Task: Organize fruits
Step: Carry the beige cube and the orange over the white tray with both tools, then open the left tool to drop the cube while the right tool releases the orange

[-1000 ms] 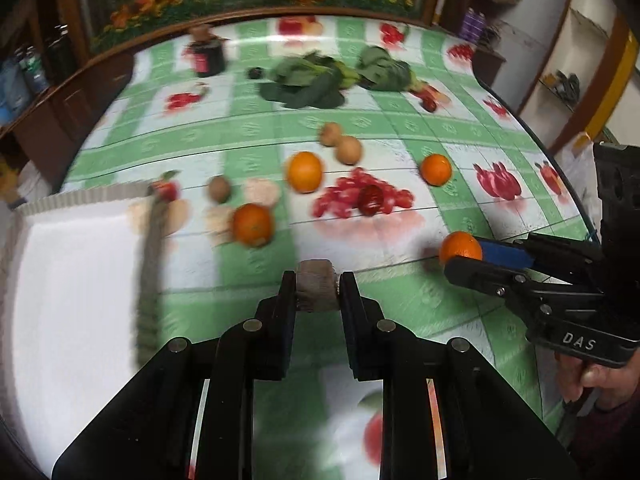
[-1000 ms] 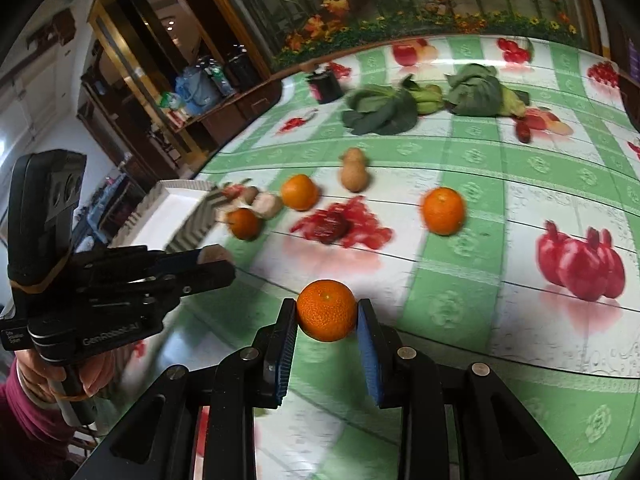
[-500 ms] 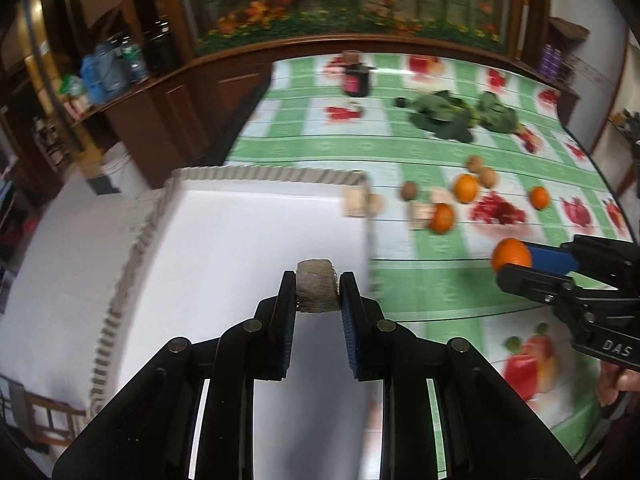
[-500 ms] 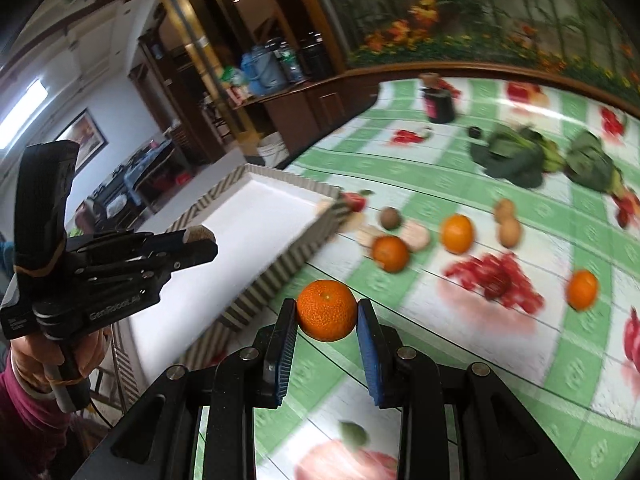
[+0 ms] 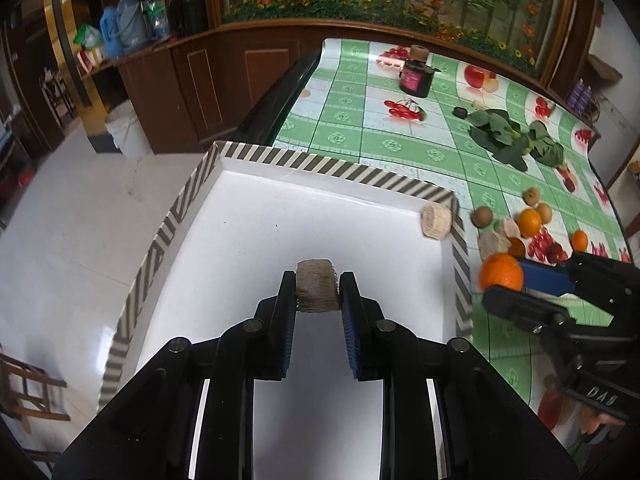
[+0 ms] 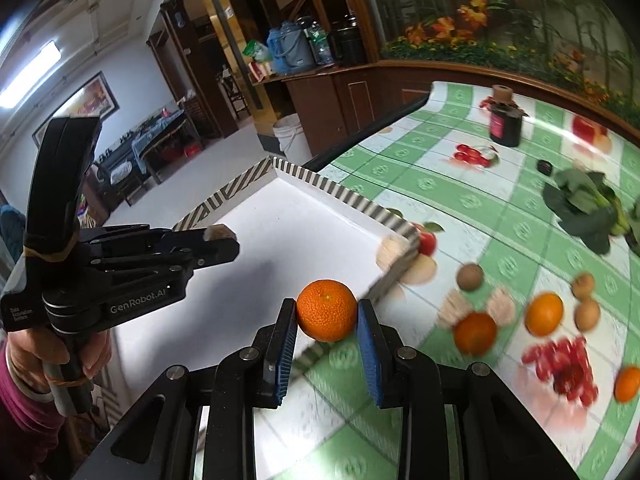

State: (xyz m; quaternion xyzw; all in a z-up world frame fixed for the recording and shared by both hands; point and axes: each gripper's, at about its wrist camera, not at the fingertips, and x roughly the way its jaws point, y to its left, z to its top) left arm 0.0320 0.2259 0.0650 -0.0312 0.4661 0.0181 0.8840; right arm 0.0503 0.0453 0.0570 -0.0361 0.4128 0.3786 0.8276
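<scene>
My left gripper is shut on a brown, rough cut fruit piece and holds it above the white tray with the striped rim. It also shows in the right wrist view. My right gripper is shut on an orange, at the tray's right rim; it shows in the left wrist view. A similar tan piece lies in the tray's far right corner. Several oranges, brown fruits and pale pieces lie on the green checked tablecloth.
Leafy greens and a dark jar stand farther back on the table. The tray overhangs the table's left edge, above the white floor. A wooden cabinet and a white bucket stand beyond.
Both grippers have swung left from the loose fruit toward the tray. My left gripper, with the brown piece, is now over the tray; my right, with the orange, has reached the tray's right rim.
</scene>
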